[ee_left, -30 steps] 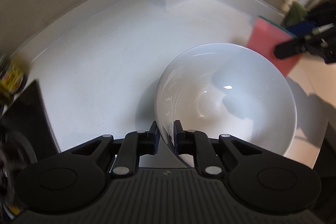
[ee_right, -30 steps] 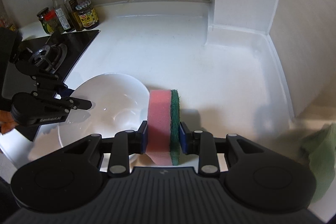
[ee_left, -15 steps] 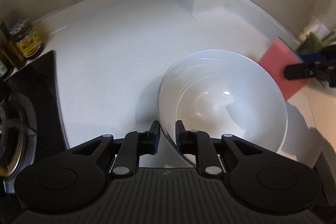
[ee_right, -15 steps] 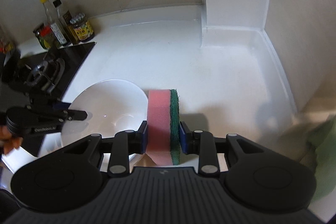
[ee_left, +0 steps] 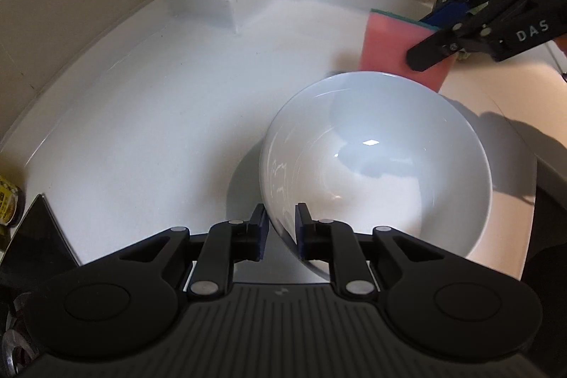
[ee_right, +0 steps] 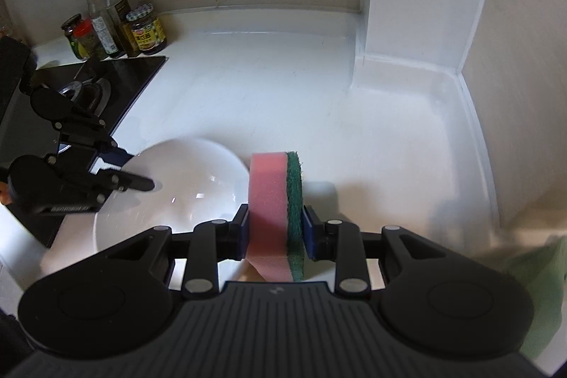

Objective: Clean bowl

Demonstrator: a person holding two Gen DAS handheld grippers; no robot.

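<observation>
A white bowl (ee_left: 375, 165) sits on the white counter (ee_left: 159, 116). My left gripper (ee_left: 280, 225) straddles its near rim, one finger inside and one outside. Its jaws are opening, and the pads look slack on the rim. My right gripper (ee_right: 275, 229) is shut on a pink sponge with a green scouring side (ee_right: 269, 201), held upright. In the left wrist view the sponge (ee_left: 386, 38) hangs just above the bowl's far rim, with the right gripper (ee_left: 421, 38) behind it. The right wrist view shows the bowl (ee_right: 184, 186) left of the sponge, and the left gripper (ee_right: 140, 170) at its left rim.
Bottles and jars (ee_right: 113, 23) stand at the back left beside a black gas hob (ee_right: 88, 87). A white boxed column (ee_right: 418, 6) with a vent fills the back corner. A green cloth (ee_right: 531, 289) lies at the right. Walls border the counter behind and to the right.
The left jaws have spread a little around the bowl's rim. The sponge has come in closer to the bowl's far rim. The left wrist view swung left, then back.
</observation>
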